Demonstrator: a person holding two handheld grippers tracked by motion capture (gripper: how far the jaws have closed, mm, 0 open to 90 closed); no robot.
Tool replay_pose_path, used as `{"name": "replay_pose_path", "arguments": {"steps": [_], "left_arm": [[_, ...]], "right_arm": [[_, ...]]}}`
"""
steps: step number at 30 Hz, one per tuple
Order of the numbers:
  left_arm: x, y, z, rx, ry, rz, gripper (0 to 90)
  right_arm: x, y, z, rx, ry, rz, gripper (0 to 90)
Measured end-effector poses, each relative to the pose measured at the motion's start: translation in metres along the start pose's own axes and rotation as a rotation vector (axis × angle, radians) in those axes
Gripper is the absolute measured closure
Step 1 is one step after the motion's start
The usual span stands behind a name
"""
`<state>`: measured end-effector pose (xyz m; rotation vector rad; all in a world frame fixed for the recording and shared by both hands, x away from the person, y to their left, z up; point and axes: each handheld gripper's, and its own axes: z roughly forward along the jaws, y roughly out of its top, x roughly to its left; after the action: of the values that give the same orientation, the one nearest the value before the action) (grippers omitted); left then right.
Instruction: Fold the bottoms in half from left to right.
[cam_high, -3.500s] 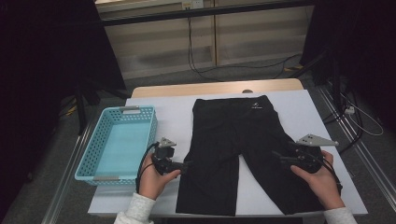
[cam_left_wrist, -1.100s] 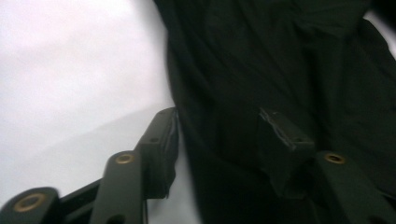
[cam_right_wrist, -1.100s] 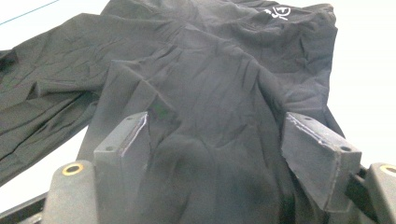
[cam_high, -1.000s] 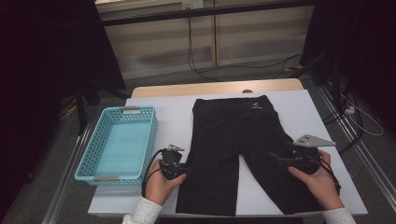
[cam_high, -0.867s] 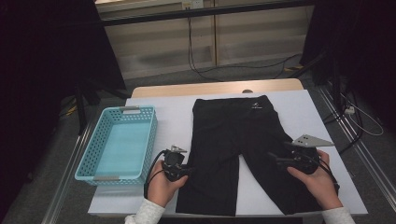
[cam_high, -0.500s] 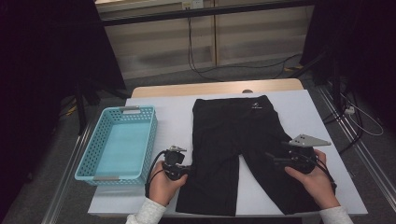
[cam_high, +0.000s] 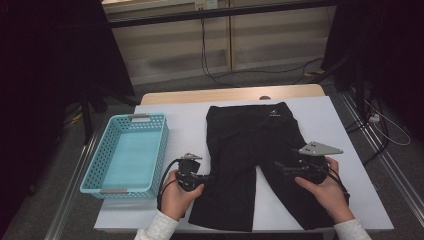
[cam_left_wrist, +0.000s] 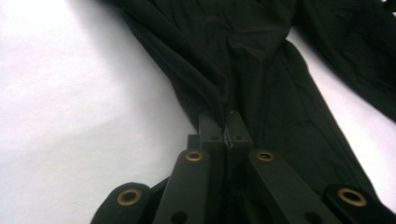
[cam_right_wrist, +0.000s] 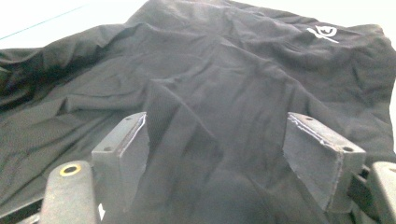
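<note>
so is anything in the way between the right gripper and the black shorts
Nothing visible. The right gripper hangs open over the black shorts, fabric bunched between its pads.
</note>
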<state>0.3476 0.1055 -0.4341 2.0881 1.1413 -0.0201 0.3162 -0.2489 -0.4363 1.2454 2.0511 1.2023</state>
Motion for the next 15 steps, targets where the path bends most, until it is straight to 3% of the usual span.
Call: {"name": "replay_pose_path", "arguments": {"steps": [4,15], "left_arm": [[-0.003,0.0,0.002,0.0,0.011,0.014,89.3],[-0.009,0.001,0.007,0.004,-0.02,0.029,89.2]], "right_arm": [[0.006,0.005,0.009,0.015,0.017,-0.015,20.0],[0.02,0.02,0.035,0.038,0.035,-0.027,16.5]]}}
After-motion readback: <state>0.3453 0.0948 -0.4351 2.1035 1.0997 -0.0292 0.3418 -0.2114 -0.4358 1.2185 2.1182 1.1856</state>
